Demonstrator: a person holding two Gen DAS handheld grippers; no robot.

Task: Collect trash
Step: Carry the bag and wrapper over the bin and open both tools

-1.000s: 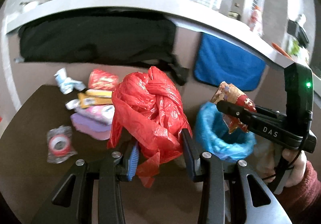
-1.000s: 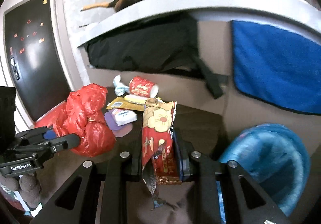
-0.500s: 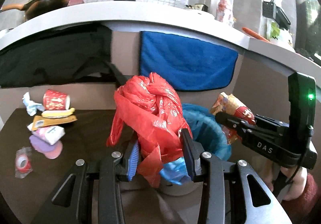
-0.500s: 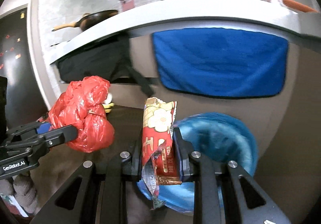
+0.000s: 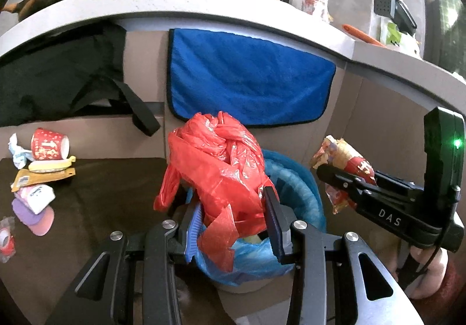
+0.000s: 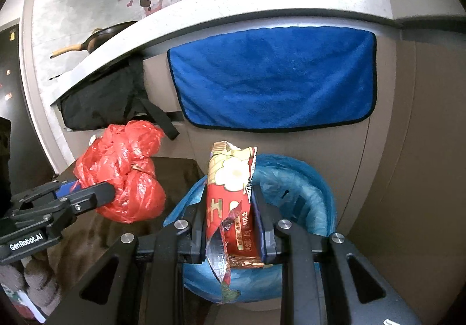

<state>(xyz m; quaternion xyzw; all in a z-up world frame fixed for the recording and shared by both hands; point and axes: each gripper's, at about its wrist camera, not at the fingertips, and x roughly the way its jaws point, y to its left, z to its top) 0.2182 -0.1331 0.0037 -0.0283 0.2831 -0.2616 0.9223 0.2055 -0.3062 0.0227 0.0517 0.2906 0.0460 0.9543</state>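
over the blue-lined trash bin [image 5: 294, 188]: both hands full, drop step just about due. left hand-held gripper [image 5: 233, 215] pinching a crumpled red plastic bag [image 5: 215, 167], held right above the near rim of the bin. right hand-held gripper [image 6: 230, 218] pinching a red snack wrapper [image 6: 230, 197], upright, its torn end hanging down over the bin opening.

next move, as a guess: spread the jaws and let each piece fall inside. wrapper looks well placed. red bag is big and puffy and sits near the rim, so may need a small push forward first, or could slide down the outside.

more trash waiting on the dark counter [image 5: 110, 185] to the left: red paper cup [image 5: 49, 144], yellow packet [image 5: 43, 178], white and purple bits [image 5: 33, 202].
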